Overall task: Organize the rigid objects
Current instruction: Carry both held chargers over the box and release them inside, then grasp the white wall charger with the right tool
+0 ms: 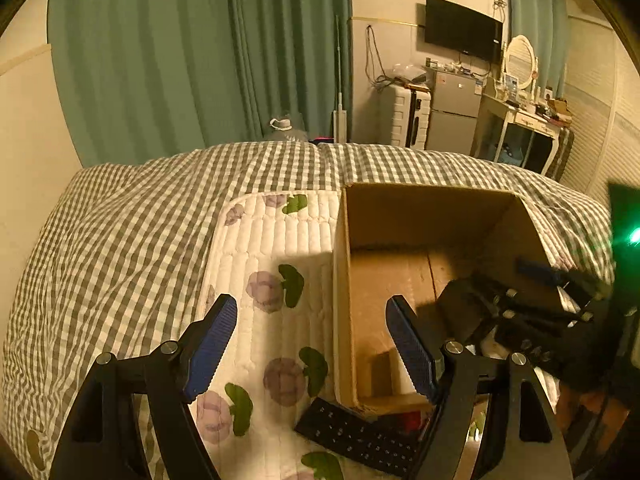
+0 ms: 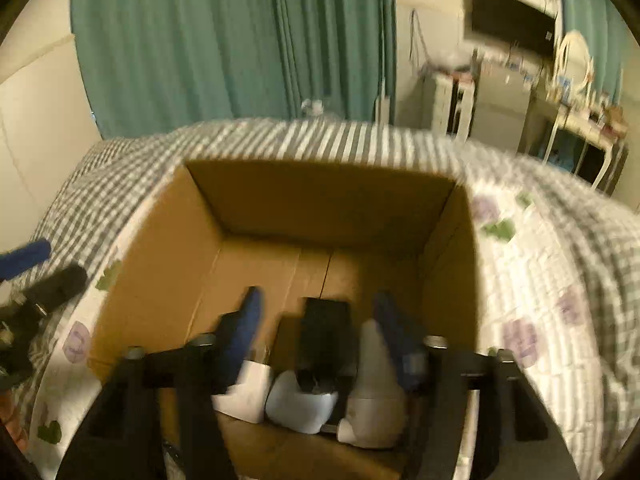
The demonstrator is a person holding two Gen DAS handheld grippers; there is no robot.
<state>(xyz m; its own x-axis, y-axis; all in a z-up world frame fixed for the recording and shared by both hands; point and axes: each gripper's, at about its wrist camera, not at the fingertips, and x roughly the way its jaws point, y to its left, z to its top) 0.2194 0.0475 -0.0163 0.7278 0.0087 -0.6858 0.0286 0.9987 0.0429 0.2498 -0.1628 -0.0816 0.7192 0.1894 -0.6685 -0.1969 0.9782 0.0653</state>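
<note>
An open cardboard box (image 1: pixel 342 280) stands on a quilted floral mat on the bed; it also shows in the right wrist view (image 2: pixel 328 204). My left gripper (image 1: pixel 312 340) is open and empty, straddling the box's left wall. A black remote (image 1: pixel 356 436) lies on the mat by the box's near corner. My right gripper (image 2: pixel 316 320) is open above the box's near end, over a black object (image 2: pixel 326 332), a white block (image 2: pixel 248 394), a white rounded object (image 2: pixel 300 404) and a grey tapered object (image 2: pixel 374 384) inside. The right gripper also shows in the left wrist view (image 1: pixel 540 292).
The quilted mat (image 1: pixel 272 240) lies on a grey checked bedspread (image 1: pixel 120 240). Green curtains (image 1: pixel 200 60) hang behind the bed. A suitcase (image 1: pixel 408 116), a small fridge (image 1: pixel 456 112) and a dressing table (image 1: pixel 528 120) stand at the far right wall.
</note>
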